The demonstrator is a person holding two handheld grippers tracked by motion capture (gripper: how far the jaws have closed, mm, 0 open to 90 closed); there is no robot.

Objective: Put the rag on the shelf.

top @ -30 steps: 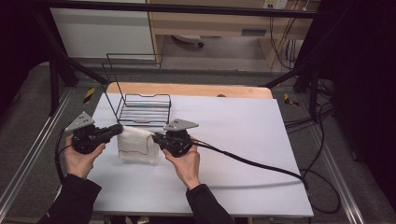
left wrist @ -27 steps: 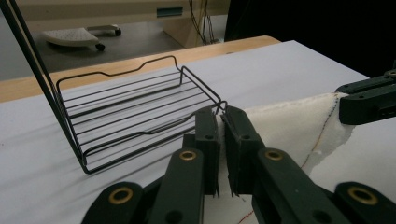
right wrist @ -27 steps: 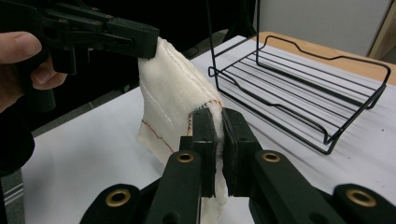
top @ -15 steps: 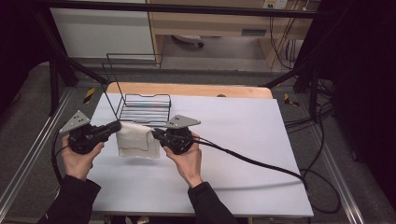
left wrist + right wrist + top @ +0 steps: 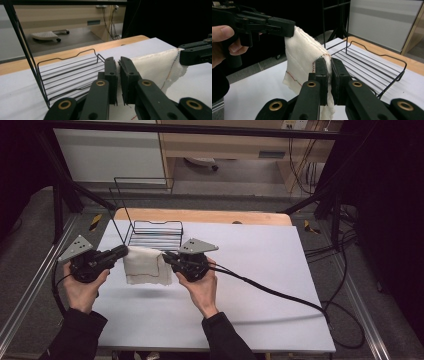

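A folded white cloth (image 5: 146, 265) with thin coloured stitching hangs off the table between my two grippers. My left gripper (image 5: 123, 251) is shut on its left top corner, and my right gripper (image 5: 165, 258) is shut on its right top corner. In the left gripper view the cloth (image 5: 155, 65) is pinched between the jaws, with the right gripper (image 5: 182, 57) holding its far corner. The right gripper view has the cloth (image 5: 303, 57) running from my own jaws up to the left gripper (image 5: 290, 28).
A black wire rack (image 5: 154, 234) stands just behind the cloth on the white table (image 5: 260, 270), close to the wooden back edge (image 5: 200, 215). A black cable (image 5: 270, 292) trails right from the right gripper. Bare tabletop lies to the right and in front.
Both grippers have lifted the cloth from the table. It lay bunched a second ago and now hangs spread between them, with a shadow under it.
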